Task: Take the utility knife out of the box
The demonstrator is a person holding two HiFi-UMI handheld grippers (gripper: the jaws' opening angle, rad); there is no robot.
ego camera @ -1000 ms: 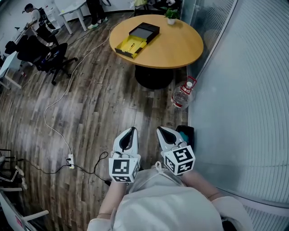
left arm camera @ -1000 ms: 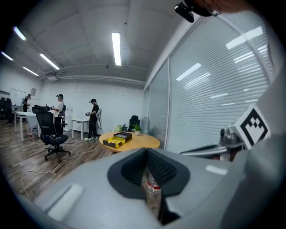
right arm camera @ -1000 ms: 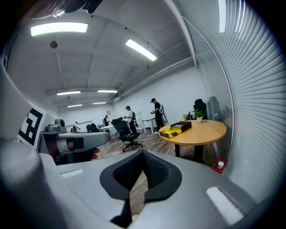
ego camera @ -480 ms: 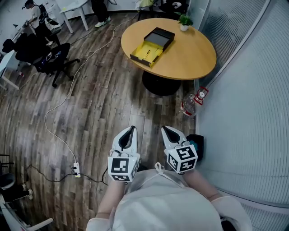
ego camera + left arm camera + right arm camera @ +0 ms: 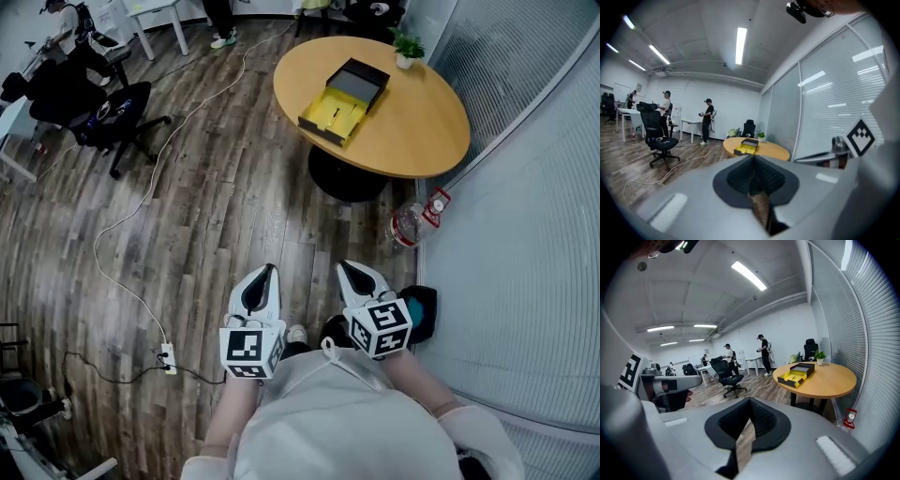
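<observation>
Both claws are clenched with nothing in them. The left claw (image 5: pixel 266 274) and the right claw (image 5: pixel 347 270) are held side by side, close in front of my operator's chest, jaws pressed together and aimed across the room. The box (image 5: pixel 344 95) lies open on the round wooden bench (image 5: pixel 417 127) well ahead, its black lid part beside a yellow tray. From here I cannot make out the utility knife in that tray; it is too small. A small potted plant (image 5: pixel 407 47) stands at the far edge of the bench.

Between the claws and the bench there is only plank floor (image 5: pixel 225 206). A white cable (image 5: pixel 131 214) snakes over it on the left down to a power strip (image 5: pixel 169 357). A black office chair (image 5: pixel 105 105) stands further left. A water bottle (image 5: pixel 407 225) lies on the floor by the bench's pedestal, against the glass wall (image 5: pixel 525 244). A dark bag (image 5: pixel 424 314) sits just right of the right claw.
</observation>
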